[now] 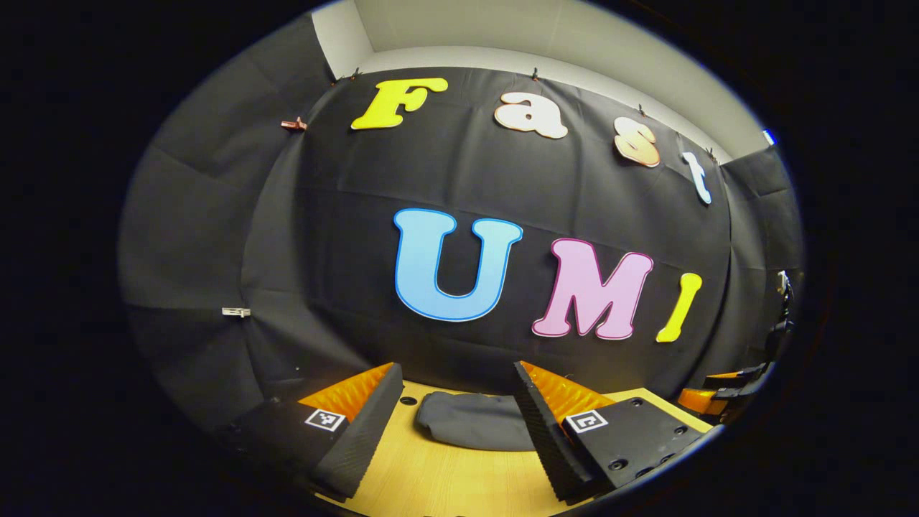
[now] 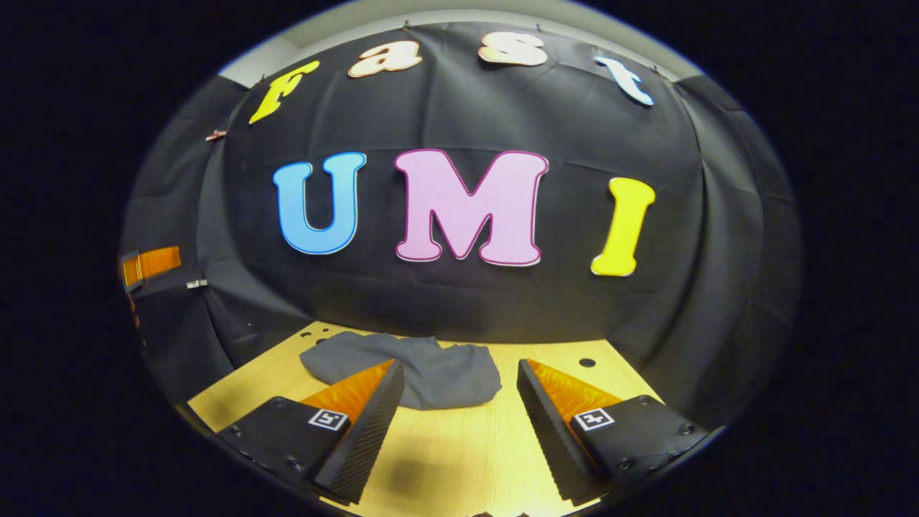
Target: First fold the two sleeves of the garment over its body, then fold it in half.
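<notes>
A dark grey garment (image 1: 474, 422) lies bunched on the wooden table (image 1: 445, 477), near the far edge by the wall. In the left gripper view my left gripper (image 1: 454, 388) is open, held above the table, and the garment lies ahead between its fingers. The right gripper view shows the same garment (image 2: 423, 370) as a rumpled heap on the table (image 2: 459, 449). My right gripper (image 2: 459, 380) is open too, its fingers spread above the table just short of the heap. Neither gripper touches the cloth.
At the right edge of the left gripper view, the other gripper (image 1: 725, 395) shows partly. At the left edge of the right gripper view, part of the other gripper (image 2: 147, 266) shows. Small round holes (image 2: 586, 362) dot the tabletop. The black cloth wall stands right behind the table.
</notes>
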Demonstrator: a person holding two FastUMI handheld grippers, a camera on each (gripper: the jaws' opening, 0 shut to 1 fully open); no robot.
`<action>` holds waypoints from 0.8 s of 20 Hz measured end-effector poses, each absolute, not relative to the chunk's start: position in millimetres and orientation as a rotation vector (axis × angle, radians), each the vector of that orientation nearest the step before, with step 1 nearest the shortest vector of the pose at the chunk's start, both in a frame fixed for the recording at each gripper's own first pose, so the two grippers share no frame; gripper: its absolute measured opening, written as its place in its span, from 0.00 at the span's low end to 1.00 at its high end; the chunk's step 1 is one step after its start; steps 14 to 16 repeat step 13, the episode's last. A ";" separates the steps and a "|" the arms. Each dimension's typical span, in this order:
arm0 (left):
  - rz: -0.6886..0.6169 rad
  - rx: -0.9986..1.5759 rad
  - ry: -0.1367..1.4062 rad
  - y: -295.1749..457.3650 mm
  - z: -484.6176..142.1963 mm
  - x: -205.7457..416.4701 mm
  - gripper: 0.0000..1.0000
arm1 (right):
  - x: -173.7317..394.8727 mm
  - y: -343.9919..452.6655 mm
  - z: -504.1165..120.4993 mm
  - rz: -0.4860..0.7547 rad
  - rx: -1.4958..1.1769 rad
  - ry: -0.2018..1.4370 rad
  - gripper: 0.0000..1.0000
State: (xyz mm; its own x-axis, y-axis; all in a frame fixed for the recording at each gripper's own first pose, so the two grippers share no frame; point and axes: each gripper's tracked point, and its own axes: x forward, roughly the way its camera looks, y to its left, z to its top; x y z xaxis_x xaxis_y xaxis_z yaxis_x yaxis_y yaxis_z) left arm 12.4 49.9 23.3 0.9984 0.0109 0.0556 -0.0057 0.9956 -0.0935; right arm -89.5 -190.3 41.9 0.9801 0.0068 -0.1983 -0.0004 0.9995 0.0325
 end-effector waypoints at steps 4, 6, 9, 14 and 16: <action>-0.034 -0.074 -0.065 34.9 17.1 -37.9 0.96 | -141.3 -204.0 34.5 -0.008 0.081 0.229 0.98; -0.069 -0.071 -0.070 29.9 13.4 -59.4 0.96 | -164.0 -214.7 33.4 -0.028 0.086 0.227 0.98; -0.085 -0.042 -0.058 26.3 2.8 -90.0 0.96 | -197.4 -223.3 32.8 -0.042 0.093 0.217 0.98; -0.115 0.010 -0.037 18.0 -17.7 -123.0 0.96 | -236.0 -232.8 11.9 -0.063 0.119 0.280 0.97; -0.115 0.010 -0.037 18.0 -17.7 -123.0 0.96 | -236.0 -232.8 11.9 -0.063 0.119 0.280 0.97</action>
